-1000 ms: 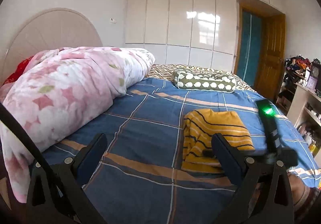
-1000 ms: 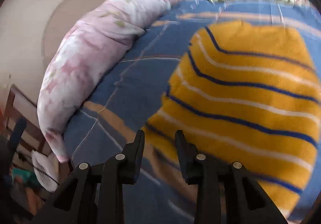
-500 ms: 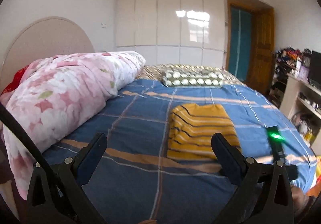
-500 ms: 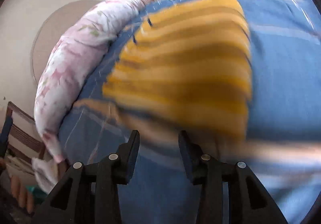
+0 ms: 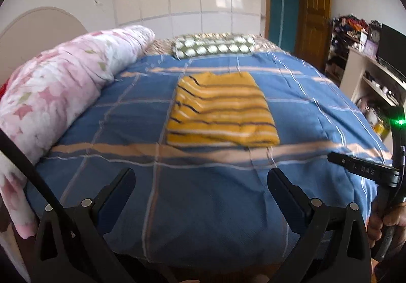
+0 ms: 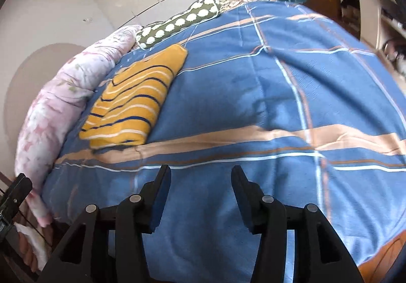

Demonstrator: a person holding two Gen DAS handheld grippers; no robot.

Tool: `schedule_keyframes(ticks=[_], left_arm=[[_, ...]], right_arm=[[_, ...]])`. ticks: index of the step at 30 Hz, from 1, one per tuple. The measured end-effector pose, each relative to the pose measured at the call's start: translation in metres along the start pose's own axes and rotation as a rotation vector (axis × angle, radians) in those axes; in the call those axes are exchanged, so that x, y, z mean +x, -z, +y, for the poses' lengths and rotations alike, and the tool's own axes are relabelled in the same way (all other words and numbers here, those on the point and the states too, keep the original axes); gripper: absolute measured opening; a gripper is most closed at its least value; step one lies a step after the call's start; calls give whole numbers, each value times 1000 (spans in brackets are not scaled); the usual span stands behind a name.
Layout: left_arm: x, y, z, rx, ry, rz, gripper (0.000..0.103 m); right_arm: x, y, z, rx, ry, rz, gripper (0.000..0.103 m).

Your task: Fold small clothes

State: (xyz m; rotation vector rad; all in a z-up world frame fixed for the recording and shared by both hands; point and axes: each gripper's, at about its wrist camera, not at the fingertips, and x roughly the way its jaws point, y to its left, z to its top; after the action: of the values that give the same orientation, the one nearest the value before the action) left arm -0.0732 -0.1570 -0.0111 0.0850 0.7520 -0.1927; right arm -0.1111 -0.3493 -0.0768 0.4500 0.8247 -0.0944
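Note:
A yellow garment with dark and white stripes (image 5: 220,113) lies folded into a flat rectangle in the middle of the blue plaid bed cover (image 5: 203,194). It also shows in the right wrist view (image 6: 134,100), to the upper left. My left gripper (image 5: 201,186) is open and empty, held back over the near edge of the bed, well short of the garment. My right gripper (image 6: 200,181) is open and empty, also over the near part of the bed, to the right of the garment. Its body shows in the left wrist view (image 5: 365,168) at the right edge.
A rolled pink floral quilt (image 5: 63,90) runs along the left side of the bed. A green spotted pillow (image 5: 213,47) lies at the far end. Shelves with clutter (image 5: 375,75) stand to the right, near a wooden door (image 5: 314,9).
Both grippers have pulled back from the folded garment towards the near edge of the bed. The right gripper has opened wider and swung to the right of the garment.

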Motion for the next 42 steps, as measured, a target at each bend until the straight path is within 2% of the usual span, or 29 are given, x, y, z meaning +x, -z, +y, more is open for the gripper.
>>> schedule_keyframes(ticks=[11, 20, 42], left_arm=[[26, 7, 6, 3, -65, 96, 103], [40, 11, 14, -28, -49, 145, 103], [56, 16, 25, -64, -45, 203, 103]], right_arm=[[17, 9, 43, -173, 89, 17, 57], [19, 8, 52, -205, 122, 17, 59], [25, 10, 64, -246, 178, 36, 61]])
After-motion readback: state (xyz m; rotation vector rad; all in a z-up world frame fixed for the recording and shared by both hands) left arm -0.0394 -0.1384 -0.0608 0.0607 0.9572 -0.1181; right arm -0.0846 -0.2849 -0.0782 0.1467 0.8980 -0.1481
